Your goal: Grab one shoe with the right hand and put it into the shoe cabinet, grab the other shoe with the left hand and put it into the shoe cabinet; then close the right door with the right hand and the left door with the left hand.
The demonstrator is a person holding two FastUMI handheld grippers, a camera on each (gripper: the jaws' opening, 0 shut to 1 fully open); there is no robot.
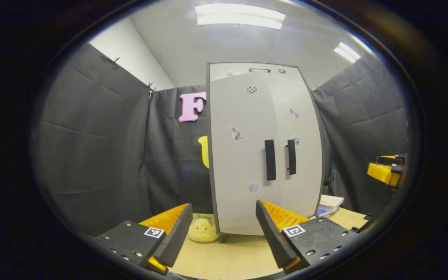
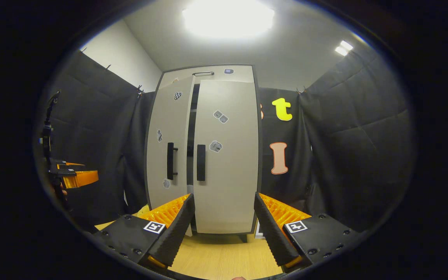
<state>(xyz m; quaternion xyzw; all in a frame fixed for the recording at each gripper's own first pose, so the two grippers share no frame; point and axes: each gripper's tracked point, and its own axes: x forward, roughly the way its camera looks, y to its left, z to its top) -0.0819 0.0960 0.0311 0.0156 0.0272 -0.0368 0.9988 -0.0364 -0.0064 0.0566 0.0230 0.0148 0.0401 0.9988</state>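
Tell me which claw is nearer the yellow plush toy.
Left. The plush toy lies just ahead of the left claw, at the cabinet's left corner. The right claw faces the right door, farther off to the side.

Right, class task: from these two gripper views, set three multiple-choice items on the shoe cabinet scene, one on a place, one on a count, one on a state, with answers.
1. Where does the yellow plush toy lie?
A. on the tabletop by the shoe cabinet's lower left corner
B. on top of the cabinet
C. between the fingers of a hand-held gripper

2. How many black door handles does the cabinet have?
A. one
B. two
C. four

3. How does the left door stand?
A. wide open
C. removed
B. nearly shut, with a dark gap left beside the right door

Answers: 1 A, the left gripper view shows it on the tabletop beside the cabinet's base; 2 B, one handle on each door; 3 B, the right gripper view shows the gap.
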